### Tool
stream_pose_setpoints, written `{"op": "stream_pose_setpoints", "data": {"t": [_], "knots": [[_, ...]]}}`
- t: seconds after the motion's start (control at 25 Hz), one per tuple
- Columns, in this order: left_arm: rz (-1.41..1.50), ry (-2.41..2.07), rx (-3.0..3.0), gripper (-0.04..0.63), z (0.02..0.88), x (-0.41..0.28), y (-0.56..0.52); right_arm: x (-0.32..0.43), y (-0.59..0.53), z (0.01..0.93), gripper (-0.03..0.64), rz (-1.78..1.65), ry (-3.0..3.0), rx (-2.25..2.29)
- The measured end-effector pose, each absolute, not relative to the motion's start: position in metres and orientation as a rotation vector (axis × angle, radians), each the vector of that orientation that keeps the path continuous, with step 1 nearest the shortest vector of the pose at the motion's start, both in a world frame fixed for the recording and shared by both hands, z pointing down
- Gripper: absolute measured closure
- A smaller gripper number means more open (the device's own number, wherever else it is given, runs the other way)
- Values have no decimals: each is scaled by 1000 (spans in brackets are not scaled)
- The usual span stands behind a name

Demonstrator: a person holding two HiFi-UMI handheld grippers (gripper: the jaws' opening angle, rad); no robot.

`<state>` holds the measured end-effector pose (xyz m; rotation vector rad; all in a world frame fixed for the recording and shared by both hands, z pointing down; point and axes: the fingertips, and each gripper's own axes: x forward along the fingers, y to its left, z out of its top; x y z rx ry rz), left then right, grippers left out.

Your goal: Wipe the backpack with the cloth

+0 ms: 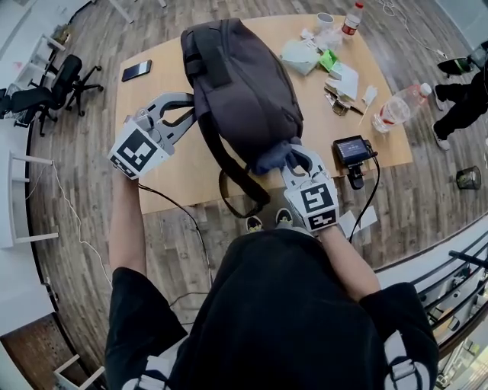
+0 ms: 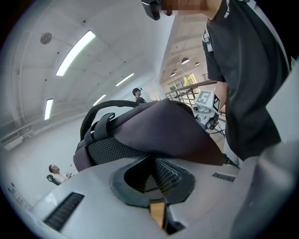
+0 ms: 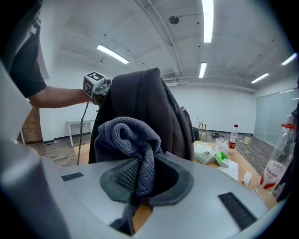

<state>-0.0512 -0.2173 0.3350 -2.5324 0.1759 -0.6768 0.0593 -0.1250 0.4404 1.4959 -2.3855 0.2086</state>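
A dark grey backpack [image 1: 244,84] stands on the wooden table [image 1: 156,179]. My left gripper [image 1: 191,113] reaches its left side from the left. In the left gripper view [image 2: 150,158] the jaws are shut, with a fold of the backpack's fabric [image 2: 159,133] pinched at their tips. My right gripper [image 1: 297,161] is at the bag's near right corner, shut on a bunched blue-grey cloth [image 1: 276,158]. The cloth lies against the bag's lower side. In the right gripper view the cloth [image 3: 128,135] hangs from the jaws [image 3: 140,163] in front of the backpack [image 3: 145,102].
A phone [image 1: 136,70] lies at the table's far left. Tissue packs [image 1: 305,55], a red-capped bottle [image 1: 351,21], a water bottle [image 1: 398,107] and a small screen device [image 1: 351,149] crowd the right side. Office chairs [image 1: 53,84] stand left; a person's legs [image 1: 461,99] are at right.
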Motion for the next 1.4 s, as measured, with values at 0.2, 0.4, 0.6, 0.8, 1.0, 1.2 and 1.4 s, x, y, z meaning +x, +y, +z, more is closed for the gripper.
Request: {"op": "stream_pose_setpoints", "data": {"t": [0.2,0.4,0.6,0.8,1.0,1.2,1.4], "knots": [[-676,148,-2516,580,335,-46,-205,71,-124,437,560,209,-2390,1516],[-621,223,-2593,580,339,-47,-209,43,-101,411,560,306,-2671,1294],[-610,216,-2568,580,337,-42,-202,44,-115,407,560,176,-2572,1388],[-614,169,-2526,580,334,-26,-191,73,-127,417,560,186,-2446,1487],[-577,81,-2524,580,331,2,-170,108,-135,417,561,163,-2383,1573],[-547,2,-2549,580,334,32,-147,157,-145,423,560,169,-2279,1675],[-465,-82,-2600,580,332,62,-127,189,-166,426,561,162,-2210,1704]]}}
